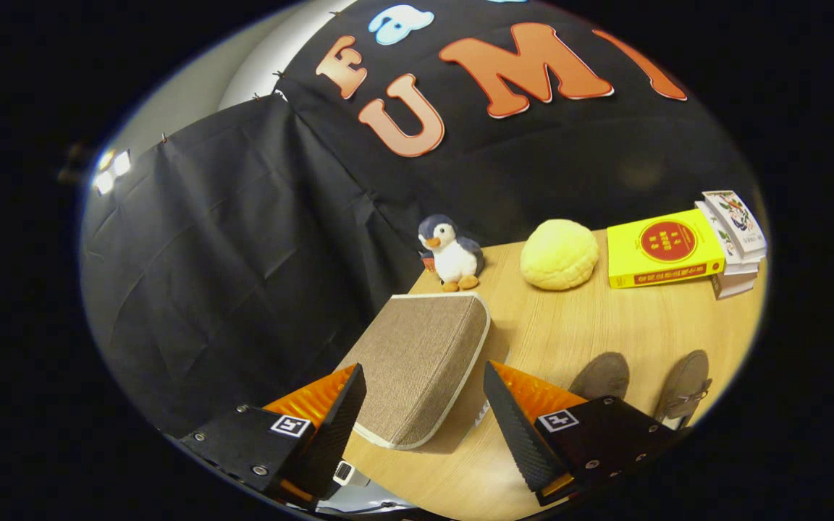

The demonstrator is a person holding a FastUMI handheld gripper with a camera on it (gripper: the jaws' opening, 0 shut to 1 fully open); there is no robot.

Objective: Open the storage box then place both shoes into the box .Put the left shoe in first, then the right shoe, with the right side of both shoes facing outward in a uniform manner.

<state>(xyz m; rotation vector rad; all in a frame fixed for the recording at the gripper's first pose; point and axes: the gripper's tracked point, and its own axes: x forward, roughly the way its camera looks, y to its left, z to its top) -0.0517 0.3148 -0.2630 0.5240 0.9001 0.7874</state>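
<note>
The storage box has a beige woven fabric lid with white piping. It sits at the table's left edge, tilted in this view, and casts a shadow to its right. My gripper is open, with the fingers spread wide on either side of the lid's near part. Whether the fingers touch the lid's edges I cannot tell. Two grey-brown suede shoes lie side by side on the table just beyond the right finger, their near ends hidden behind it.
On the wooden table a plush penguin stands beyond the box. A yellow round cushion sits right of it. A yellow book leans on a stack of books. Black cloth walls close the left and back.
</note>
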